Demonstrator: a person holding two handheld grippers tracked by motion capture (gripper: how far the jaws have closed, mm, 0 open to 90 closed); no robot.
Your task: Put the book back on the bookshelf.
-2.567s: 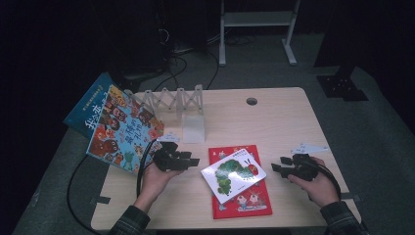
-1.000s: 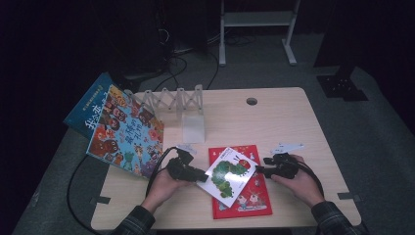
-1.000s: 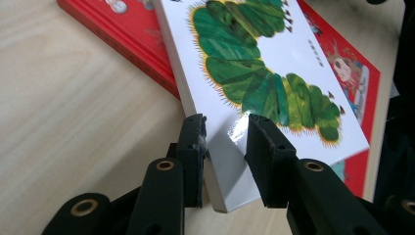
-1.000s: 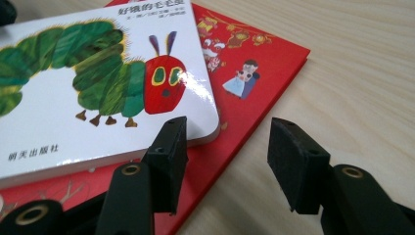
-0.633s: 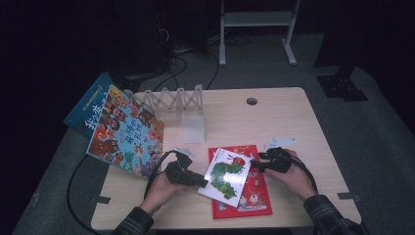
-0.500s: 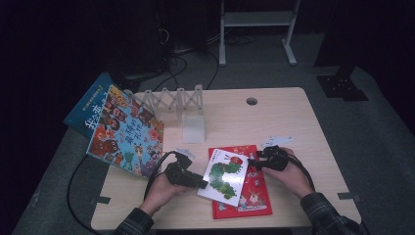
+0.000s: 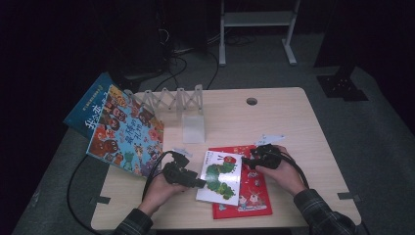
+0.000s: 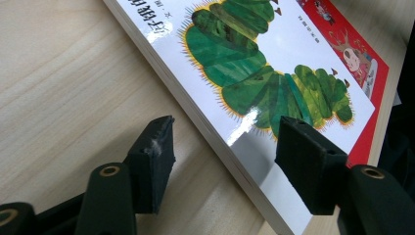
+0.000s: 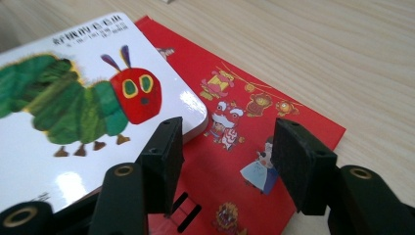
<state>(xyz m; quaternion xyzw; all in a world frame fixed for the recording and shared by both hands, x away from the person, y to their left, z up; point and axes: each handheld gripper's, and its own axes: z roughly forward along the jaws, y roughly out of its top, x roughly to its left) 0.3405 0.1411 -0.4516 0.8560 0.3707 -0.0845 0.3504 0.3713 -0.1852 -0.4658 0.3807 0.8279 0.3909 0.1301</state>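
A white board book with a green caterpillar (image 7: pixel 220 177) lies on top of a red picture book (image 7: pixel 252 193) near the table's front edge. My left gripper (image 7: pixel 198 183) sits at the white book's left edge. In the left gripper view its jaws (image 8: pixel 227 147) have just been opening; the caterpillar book's (image 8: pixel 264 73) edge lies between them, with neither pad pressing on it. My right gripper (image 7: pixel 247 161) is at the book's upper right corner. It stands open (image 9: pixel 225 152) over the red book (image 9: pixel 235 147), its left pad beside the caterpillar book's (image 9: pixel 63 112) corner.
A large colourful picture book (image 7: pixel 126 132) leans at the table's left, over a blue book (image 7: pixel 90 105). A white folding rack (image 7: pixel 169 100) and a clear block (image 7: pixel 193 128) stand behind the books. A cable hole (image 7: pixel 251 101) is at the back. Bare wood lies to the right.
The right gripper has moved left to the caterpillar book's corner. The left gripper's jaws have spread apart at the book's edge. The book now lies straighter on the red one.
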